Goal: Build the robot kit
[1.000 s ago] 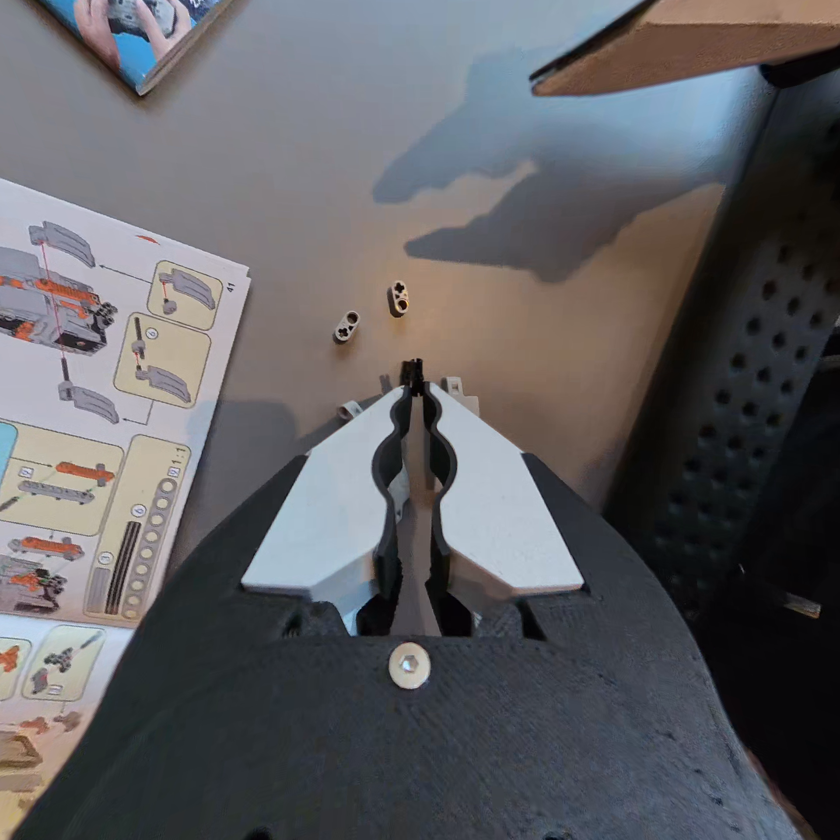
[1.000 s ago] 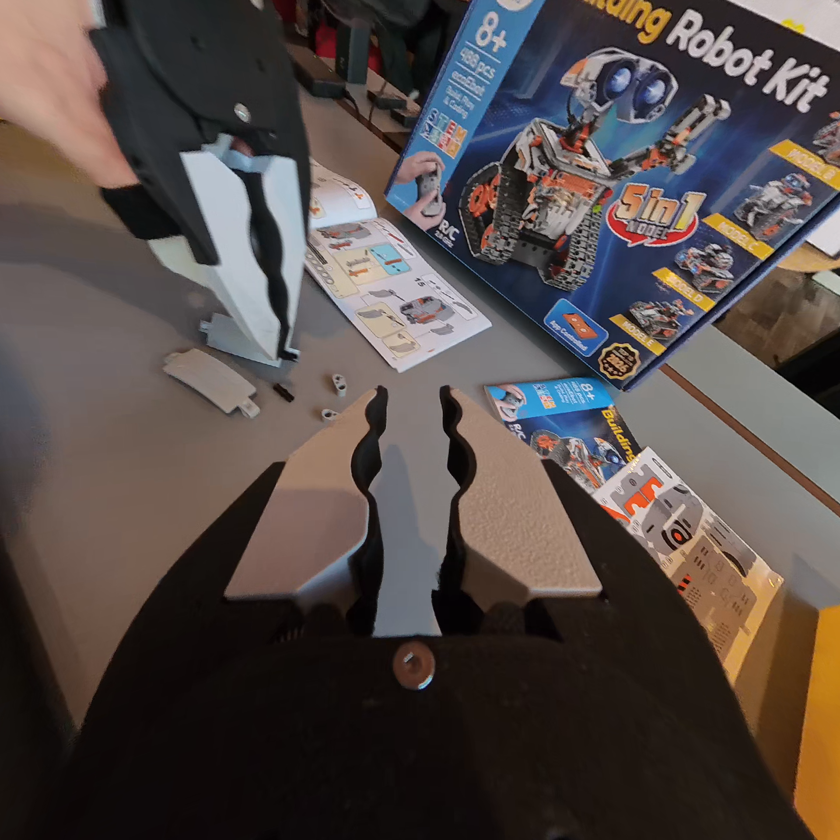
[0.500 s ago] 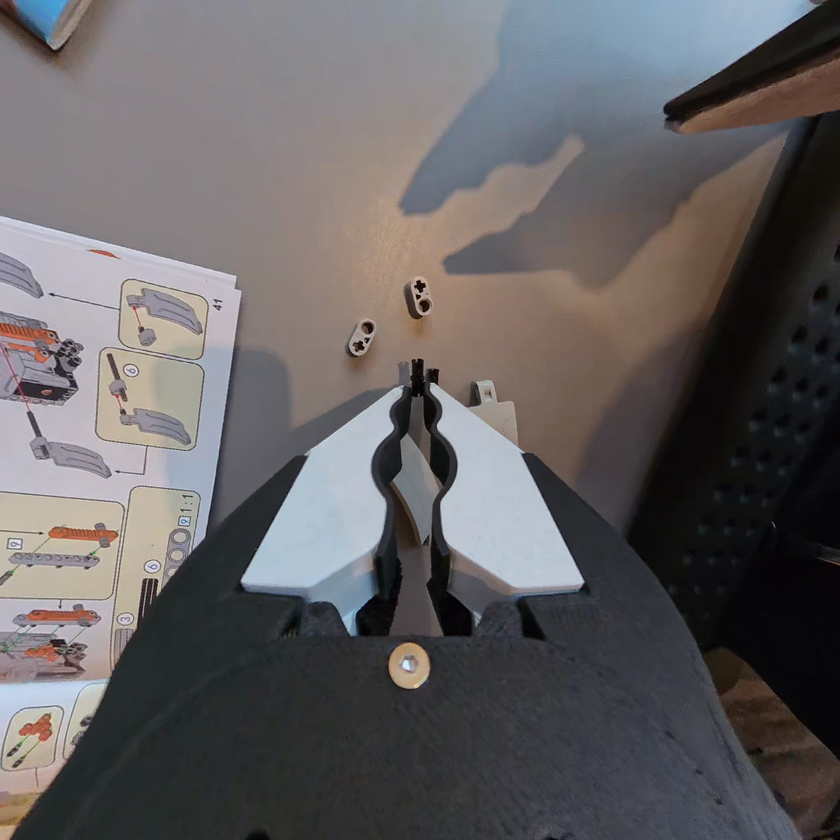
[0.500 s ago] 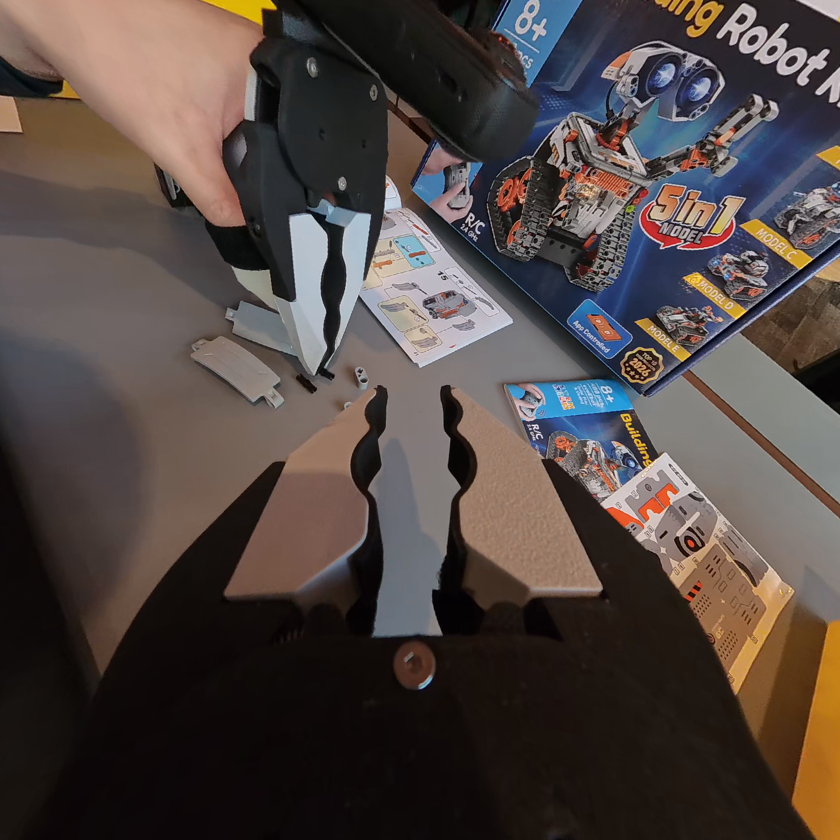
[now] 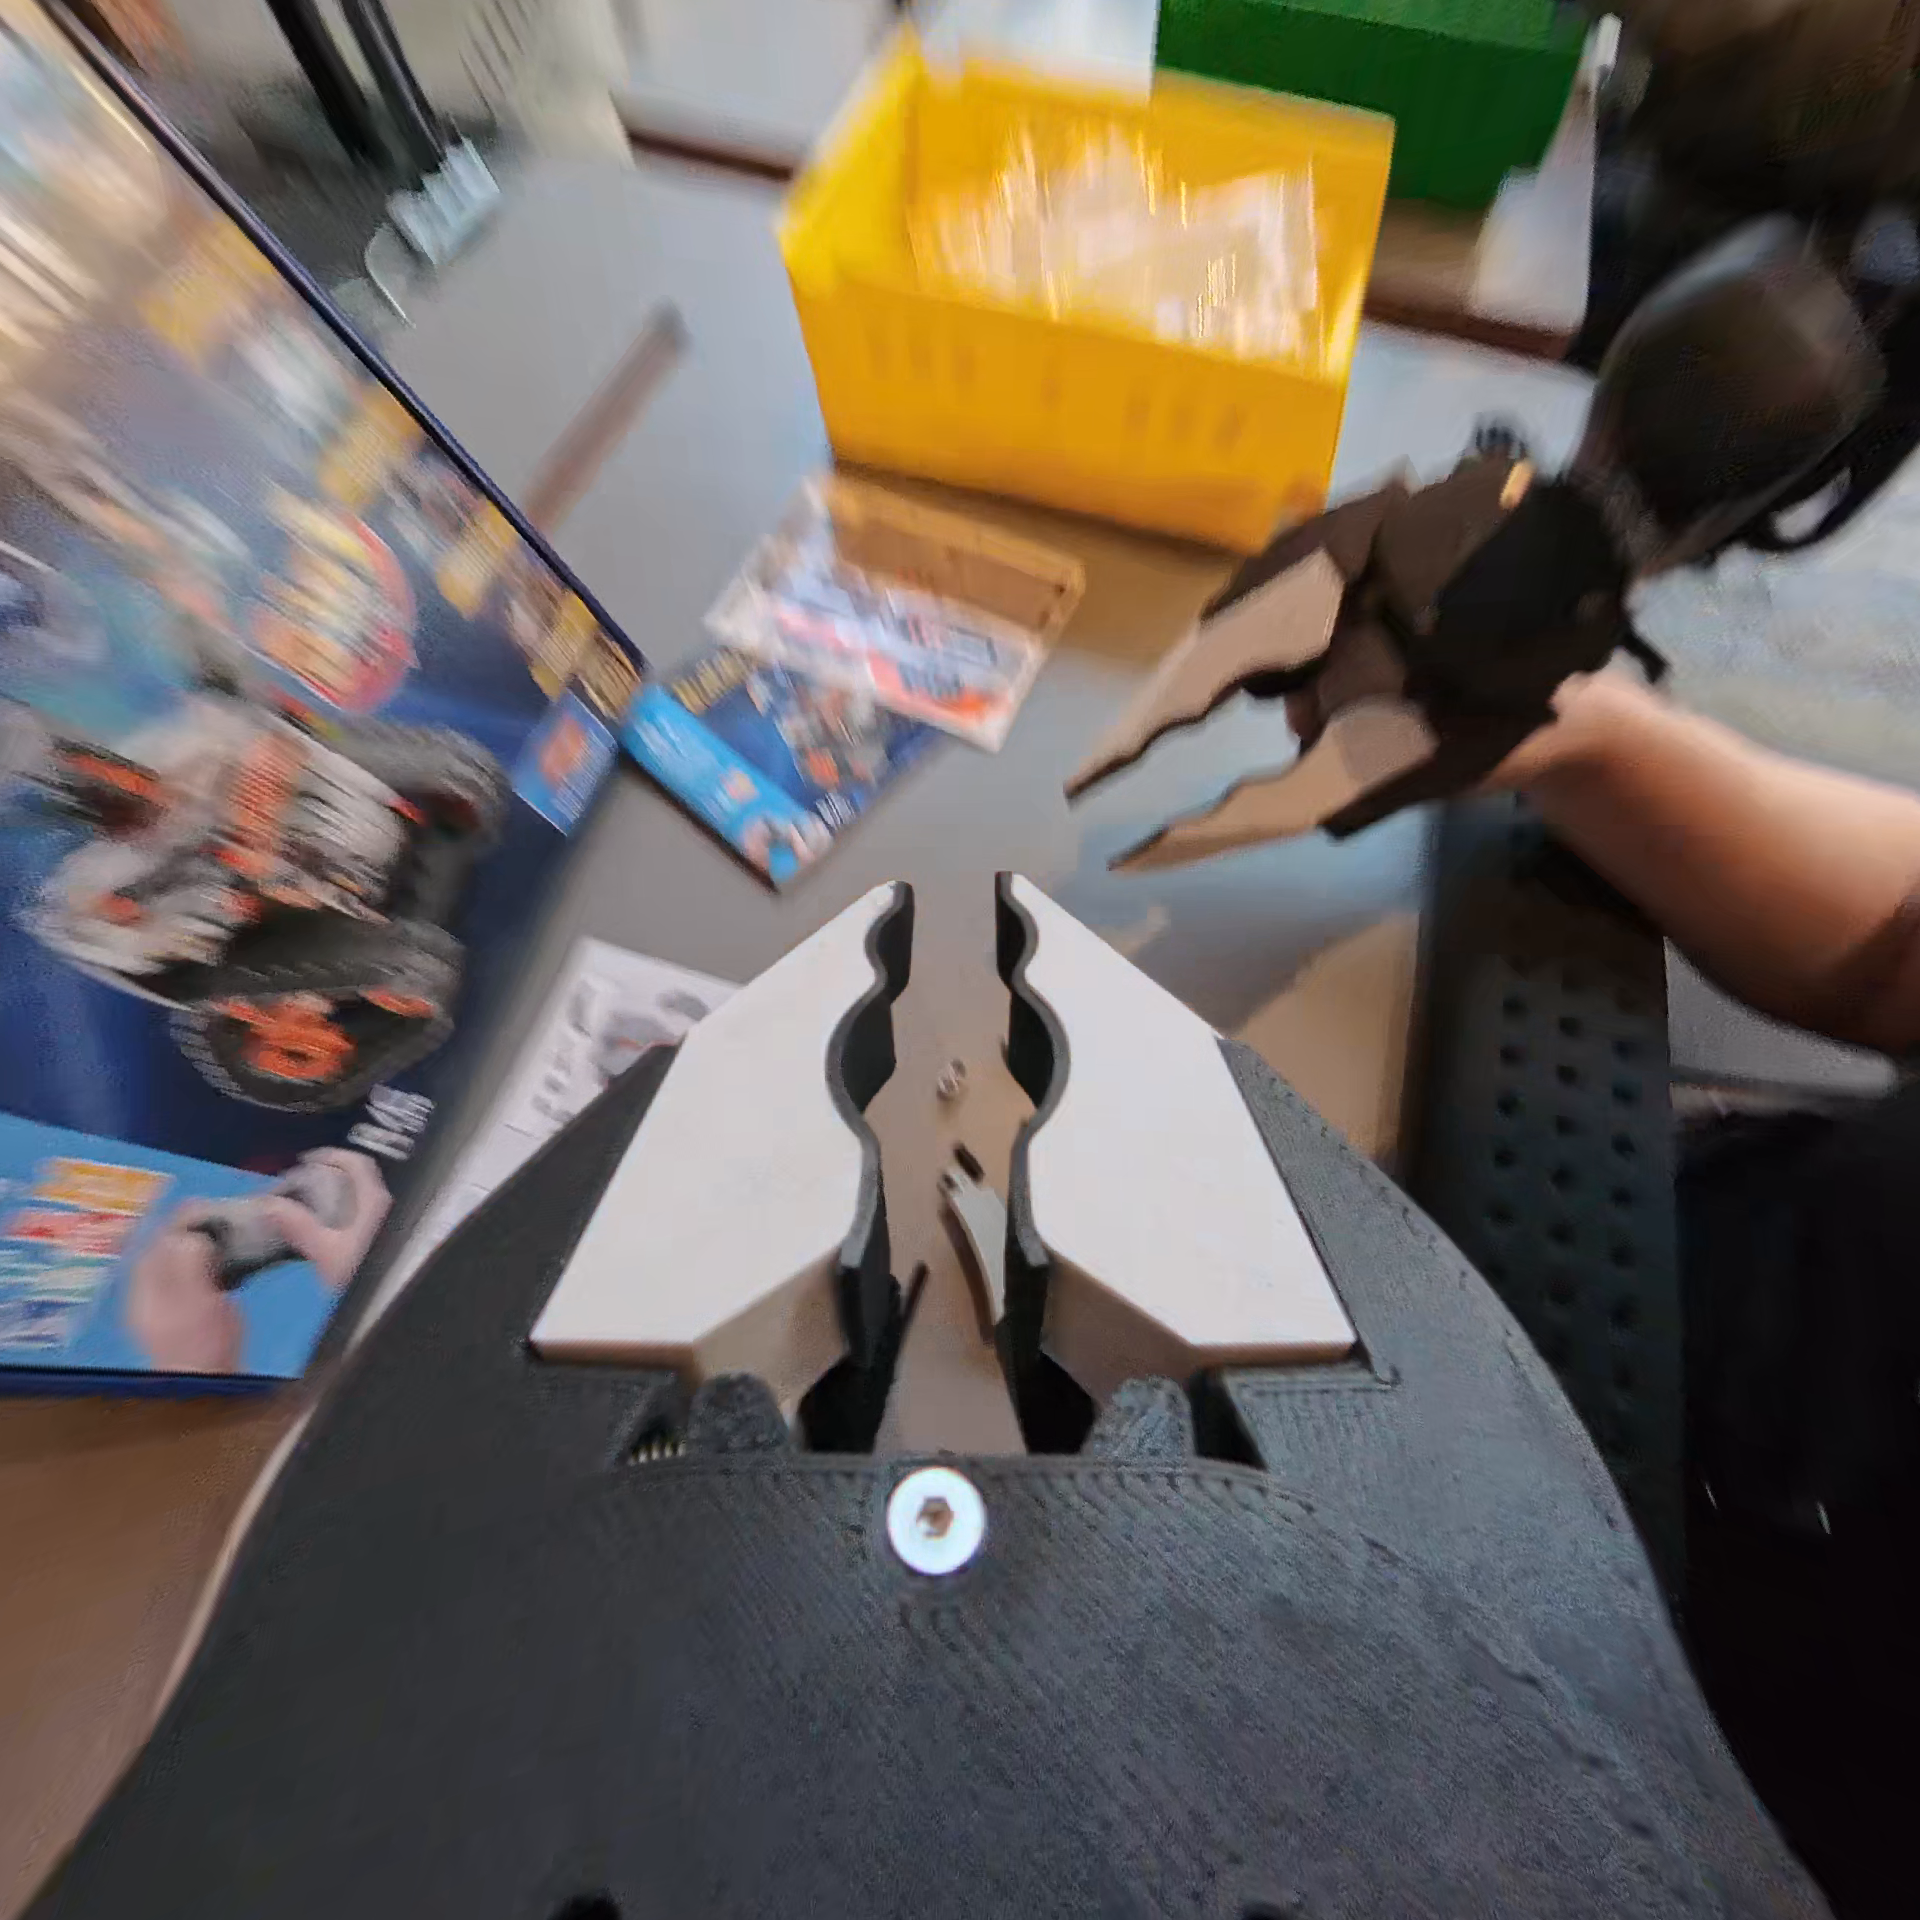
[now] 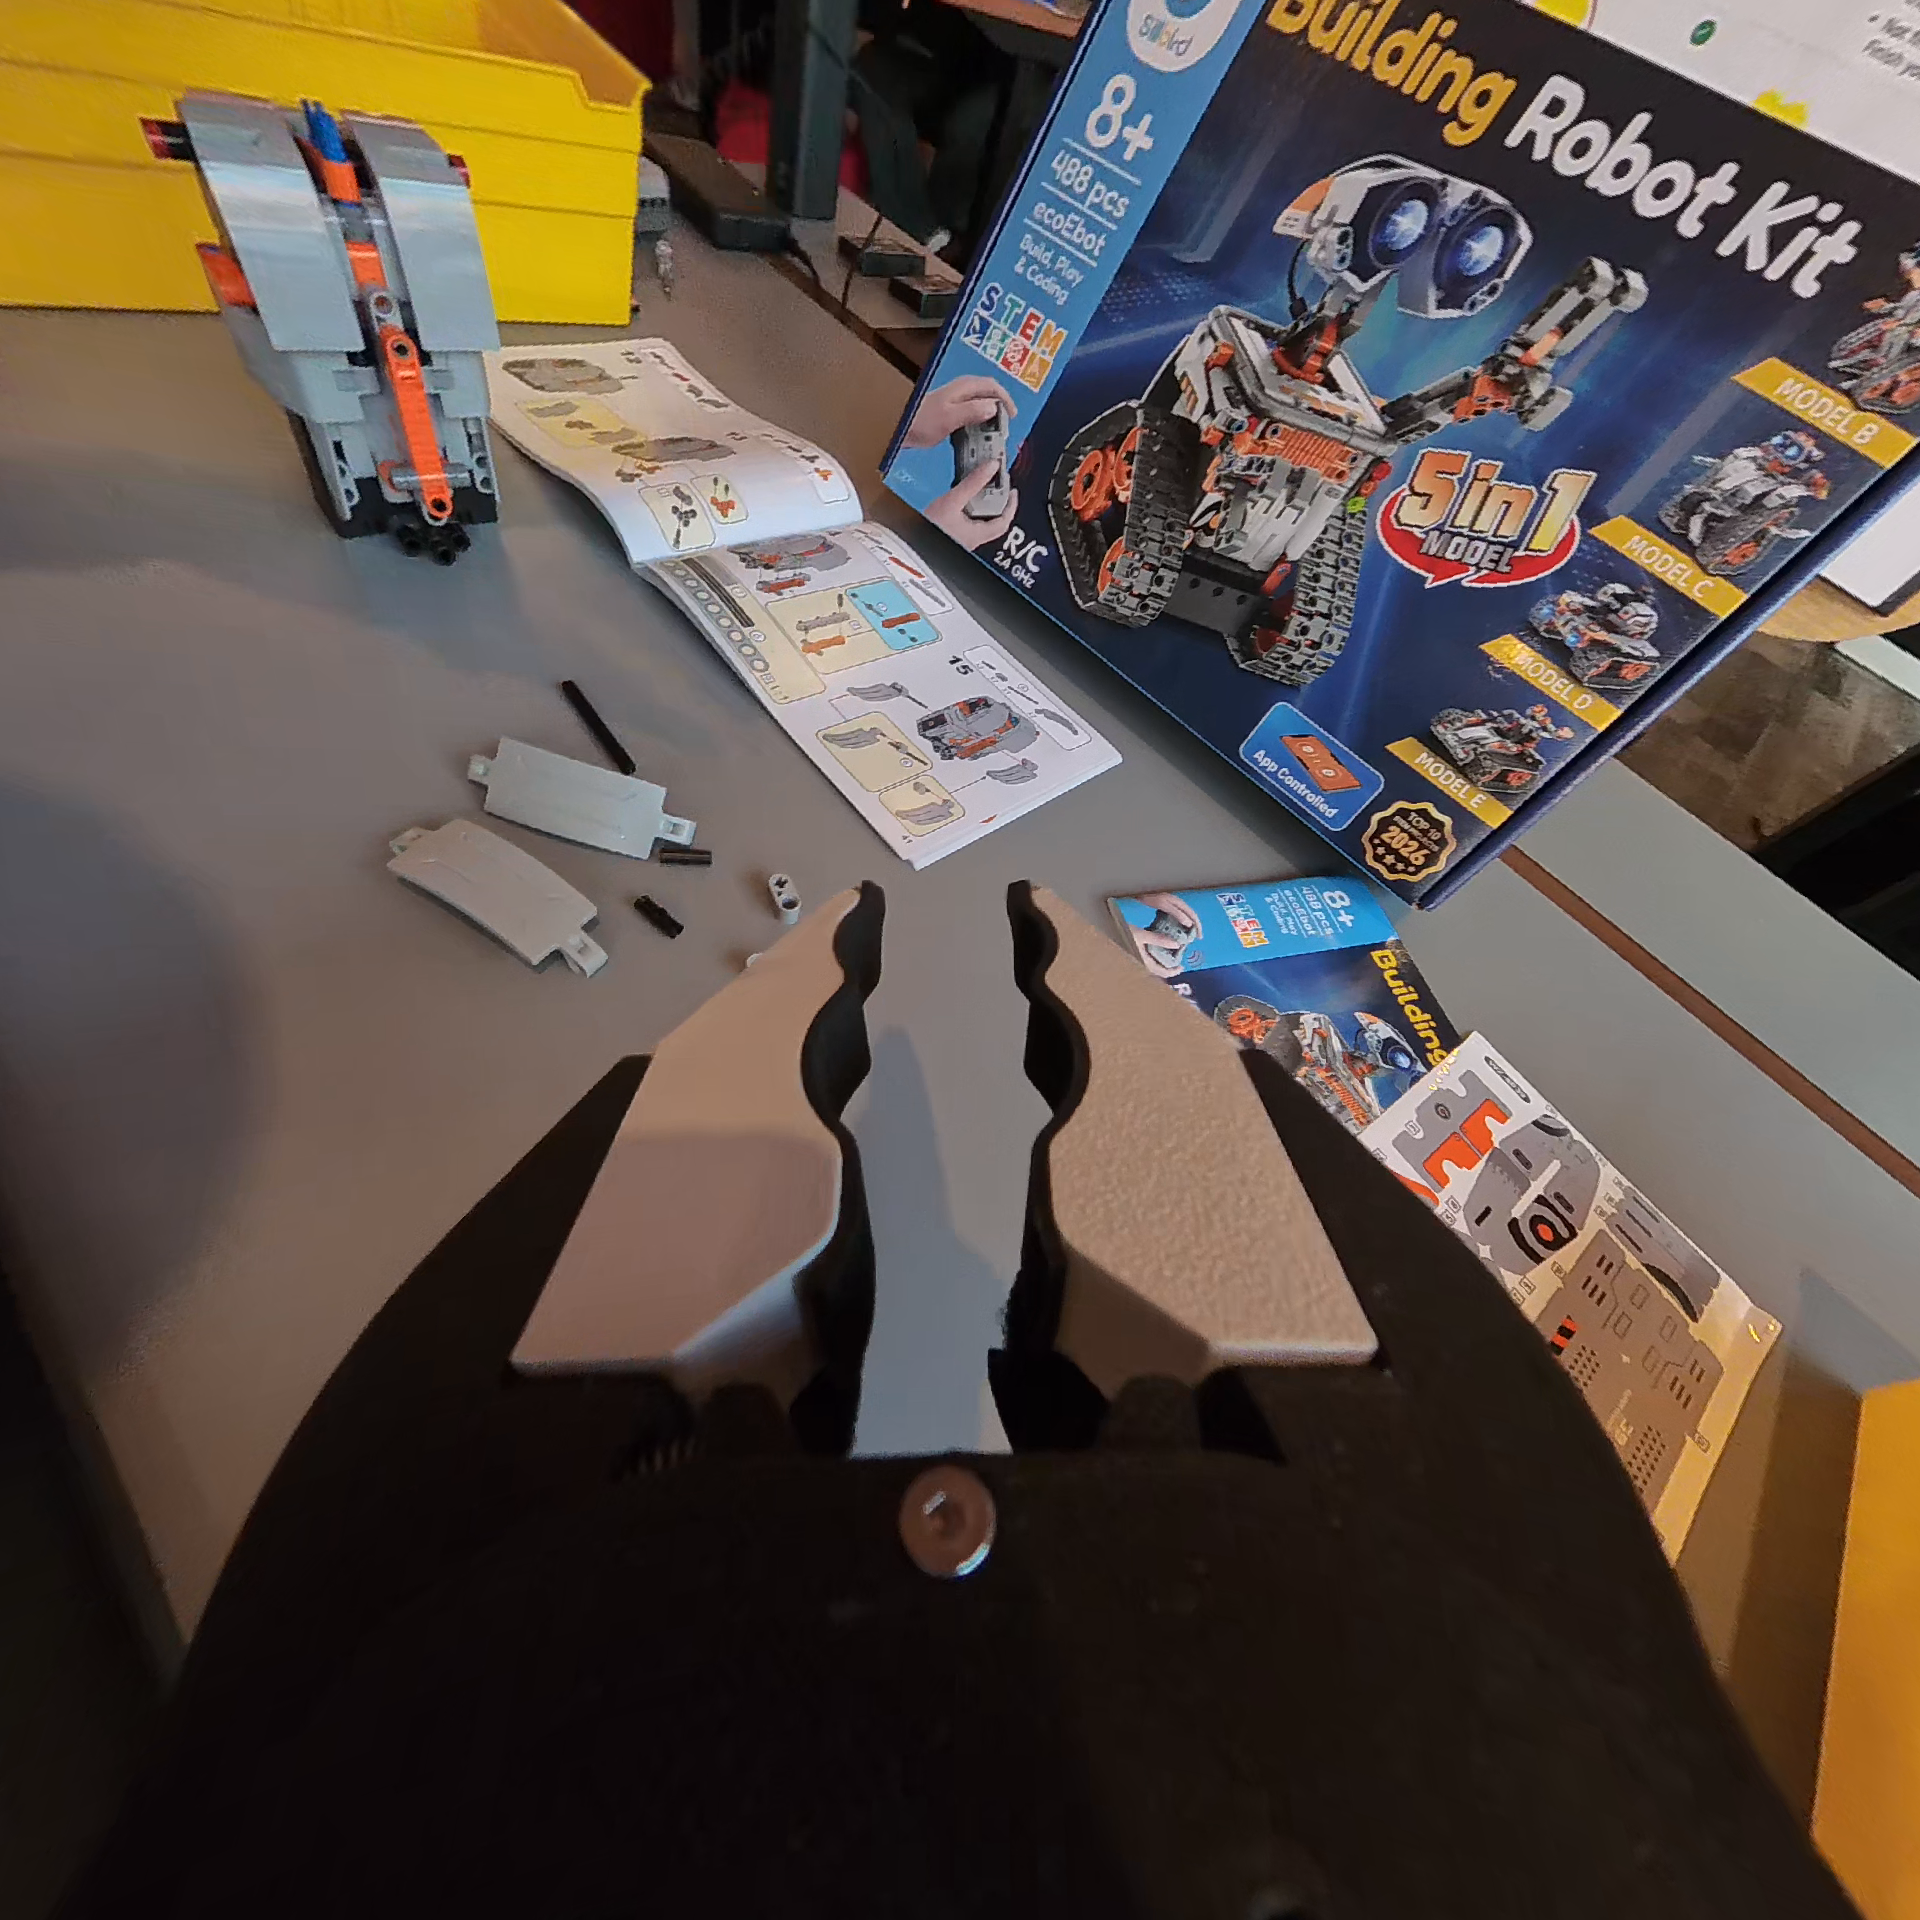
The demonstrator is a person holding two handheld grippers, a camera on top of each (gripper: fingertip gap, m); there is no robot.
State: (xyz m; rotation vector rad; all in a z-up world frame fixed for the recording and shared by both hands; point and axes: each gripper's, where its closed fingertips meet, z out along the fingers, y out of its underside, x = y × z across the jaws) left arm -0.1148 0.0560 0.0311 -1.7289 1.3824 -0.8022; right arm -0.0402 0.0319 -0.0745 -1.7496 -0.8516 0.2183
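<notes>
My left gripper [image 5: 951, 888] is open and empty, held above the grey table; its view is motion-blurred. Between its fingers, on the table below, lie a small grey connector [image 5: 948, 1077], a short black pin [image 5: 966, 1155] and a grey curved panel [image 5: 977, 1236]. My right gripper [image 6: 945, 894] is open and empty, low over the table; it also shows in the left wrist view [image 5: 1093, 829]. Ahead of it to the left lie two grey curved panels [image 6: 577, 798] [image 6: 494, 894], two short black pins [image 6: 686, 856] [image 6: 658, 916], a black axle [image 6: 597, 727] and a grey connector [image 6: 784, 896].
A partly built grey and orange model [image 6: 353, 322] stands at the far left before yellow bins [image 6: 312, 156]. An open instruction booklet [image 6: 790, 613], a large kit box [image 6: 1403, 416], a small booklet [image 6: 1288, 987] and a sticker sheet [image 6: 1558, 1247] lie right. A black perforated chair [image 5: 1538, 1091] is beside the table. Tip to tip, the grippers are about 12 cm apart. The black axle [image 6: 597, 727] is about equally far from each gripper, around 20 cm.
My left gripper, shut on a black pin at the table, has opened, let it go and swung up and away, out of the right wrist view. The right gripper stays open.
</notes>
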